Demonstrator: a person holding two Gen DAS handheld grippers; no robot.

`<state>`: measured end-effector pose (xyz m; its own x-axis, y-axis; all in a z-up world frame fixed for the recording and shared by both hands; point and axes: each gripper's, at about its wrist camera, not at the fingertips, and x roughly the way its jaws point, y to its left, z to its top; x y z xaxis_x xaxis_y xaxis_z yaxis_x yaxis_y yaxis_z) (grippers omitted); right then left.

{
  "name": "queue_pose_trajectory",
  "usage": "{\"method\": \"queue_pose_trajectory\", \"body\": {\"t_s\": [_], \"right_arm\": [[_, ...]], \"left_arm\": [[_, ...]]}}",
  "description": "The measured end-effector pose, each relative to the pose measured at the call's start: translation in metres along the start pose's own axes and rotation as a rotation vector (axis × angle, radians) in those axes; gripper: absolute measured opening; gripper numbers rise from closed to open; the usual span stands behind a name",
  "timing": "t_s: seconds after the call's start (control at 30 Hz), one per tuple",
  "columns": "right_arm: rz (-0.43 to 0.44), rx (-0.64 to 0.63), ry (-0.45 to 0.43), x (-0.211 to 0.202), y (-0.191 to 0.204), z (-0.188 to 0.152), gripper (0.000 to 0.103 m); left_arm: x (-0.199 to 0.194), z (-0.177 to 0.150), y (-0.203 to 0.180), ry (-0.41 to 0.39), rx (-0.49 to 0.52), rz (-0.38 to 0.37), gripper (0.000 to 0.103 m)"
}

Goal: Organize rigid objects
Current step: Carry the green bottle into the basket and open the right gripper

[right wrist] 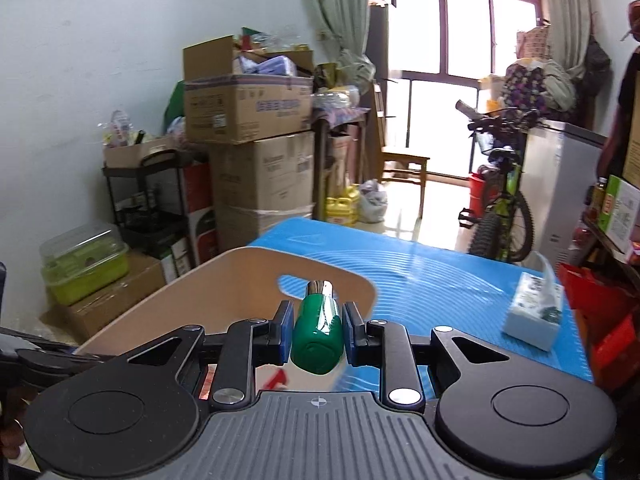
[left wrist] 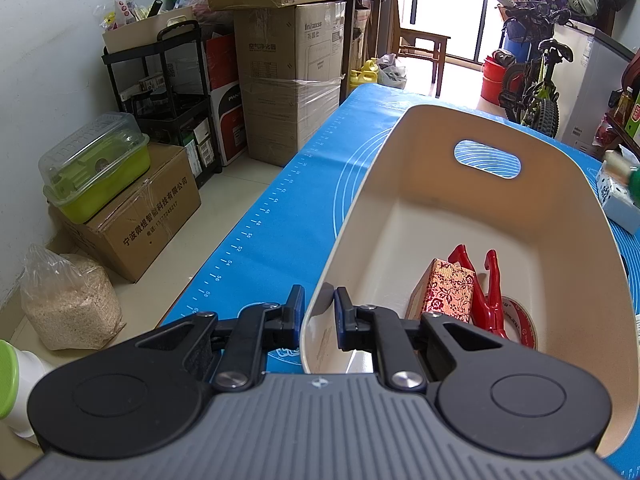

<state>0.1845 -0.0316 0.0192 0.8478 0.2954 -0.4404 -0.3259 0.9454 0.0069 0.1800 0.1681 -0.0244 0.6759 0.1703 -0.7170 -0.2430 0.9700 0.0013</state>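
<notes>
A cream plastic basket (left wrist: pixel 568 248) with a handle slot stands on the blue mat (left wrist: pixel 280 208). My left gripper (left wrist: pixel 318 312) is shut on the basket's near left rim, one pad outside the wall and one inside. Inside lie a red patterned box (left wrist: pixel 446 294), a red clip-like tool (left wrist: pixel 492 292) and a roll of tape (left wrist: pixel 520 322). In the right wrist view my right gripper (right wrist: pixel 317 332) is shut on a green bottle with a shiny silver cap (right wrist: pixel 318 332), held in the air just above the basket (right wrist: pixel 160 300). That bottle shows blurred at the right edge (left wrist: pixel 628 174) of the left wrist view.
A tissue pack (right wrist: pixel 534 314) lies on the mat right of the basket. Stacked cardboard boxes (left wrist: pixel 288 80), a black shelf cart (left wrist: pixel 160 92) and a green lidded container (left wrist: pixel 96 168) stand along the wall on the left. A bicycle (right wrist: pixel 502 208) and a white cabinet are behind.
</notes>
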Motion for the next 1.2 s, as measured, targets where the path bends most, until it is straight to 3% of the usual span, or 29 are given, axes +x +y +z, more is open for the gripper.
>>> {"method": "queue_pose_trajectory", "body": {"t_s": [0.43, 0.67, 0.83, 0.97, 1.1, 1.2], "right_arm": [[0.084, -0.036, 0.181, 0.039, 0.048, -0.026, 0.034], [0.101, -0.039, 0.316, 0.058, 0.051, -0.038, 0.035], [0.123, -0.062, 0.347, 0.057, 0.055, -0.040, 0.030], [0.162, -0.001, 0.346, 0.054, 0.049, -0.038, 0.042], [0.158, 0.056, 0.306, 0.039, 0.041, -0.033, 0.070], [0.159, 0.134, 0.258, 0.021, 0.026, -0.029, 0.074]], "left_arm": [[0.000, 0.000, 0.000, 0.000, 0.000, 0.000, 0.018], [0.000, 0.001, -0.001, 0.000, 0.003, -0.001, 0.017], [0.000, 0.001, -0.002, 0.000, 0.001, -0.002, 0.017], [-0.001, 0.001, -0.003, 0.001, 0.002, -0.003, 0.017], [-0.001, 0.001, -0.003, 0.001, 0.002, -0.003, 0.017], [-0.001, 0.001, -0.003, 0.000, 0.003, -0.003, 0.017]]}}
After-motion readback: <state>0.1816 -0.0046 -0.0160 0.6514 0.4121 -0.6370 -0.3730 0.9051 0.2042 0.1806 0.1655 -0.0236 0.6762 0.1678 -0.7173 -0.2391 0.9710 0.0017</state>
